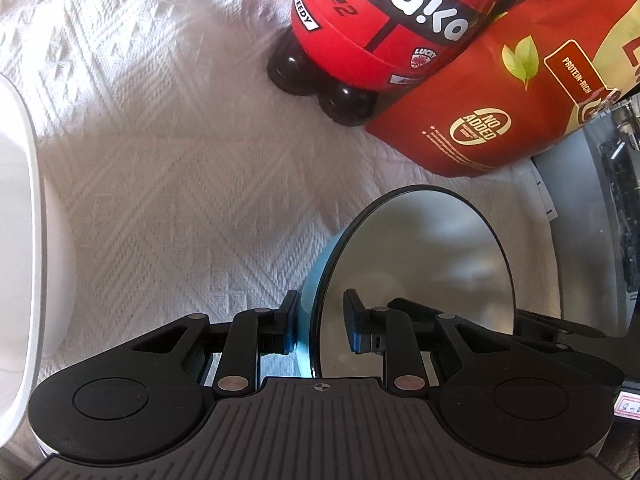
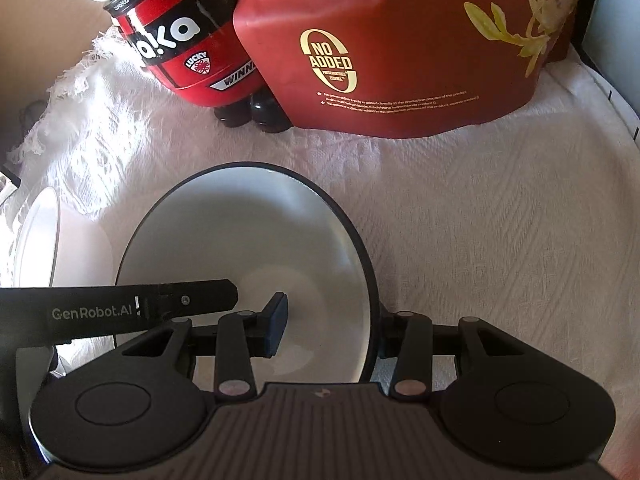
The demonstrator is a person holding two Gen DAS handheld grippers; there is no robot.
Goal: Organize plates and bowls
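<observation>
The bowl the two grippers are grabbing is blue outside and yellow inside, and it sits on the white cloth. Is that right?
Not quite. The bowl is white inside, not yellow, as the right wrist view shows. The rest holds: its outside is blue, it sits on the white cloth, and the left gripper and right gripper each straddle its rim.

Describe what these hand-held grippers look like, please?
Both grippers, left and right, are matte black: ribbed body, two round discs, linkage arms with silver pivot pins, blue-padded fingers. One arm carries white "GenRobot.AI" lettering.
</observation>
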